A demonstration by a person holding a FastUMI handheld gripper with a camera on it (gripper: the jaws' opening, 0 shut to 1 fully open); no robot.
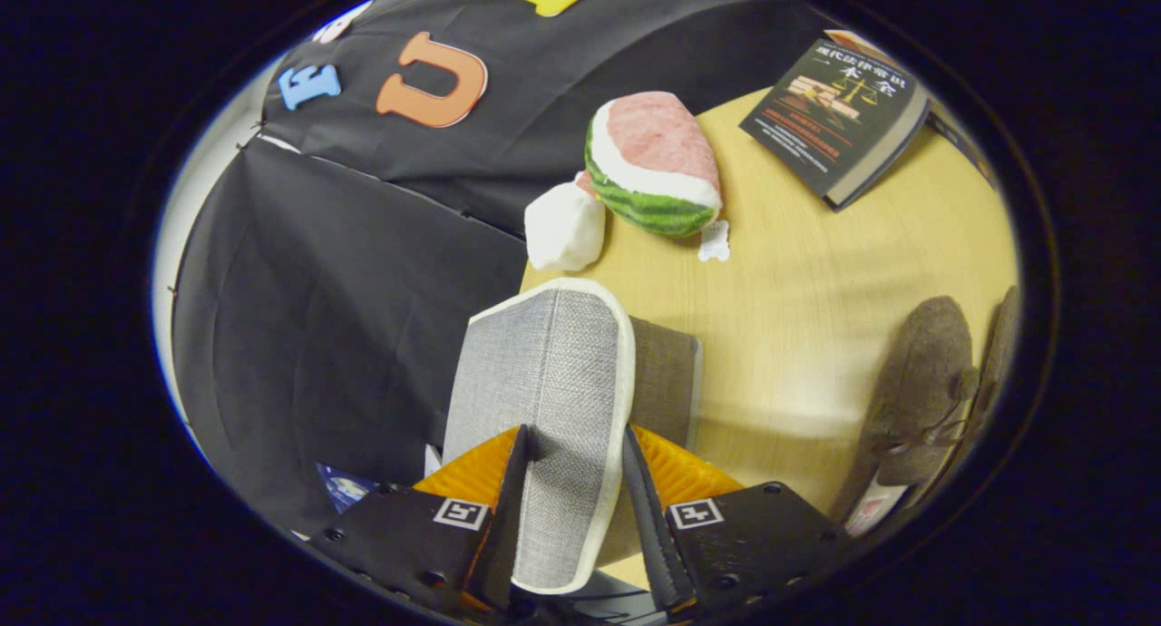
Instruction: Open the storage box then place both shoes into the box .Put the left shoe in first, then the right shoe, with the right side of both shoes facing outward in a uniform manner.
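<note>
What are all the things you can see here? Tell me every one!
Box lid: one, grey fabric with a white edge, standing up between the gripper's fingers.
Storage box: one, grey-brown, just behind the lid, on the table.
Table: one, pale wood, under everything.
Watermelon toy: one, pink, white and green, beyond the lid near the booth wall.
White lump: one, white, touching the watermelon toy's side; I cannot tell what it is.
White tag: one, small, beside the watermelon toy.
Book: one, dark cover, far side of the table.
Shoes: two, brown-grey, side by side, to the right of the box.
Gripper: one, fingers shut on the box lid.
</note>
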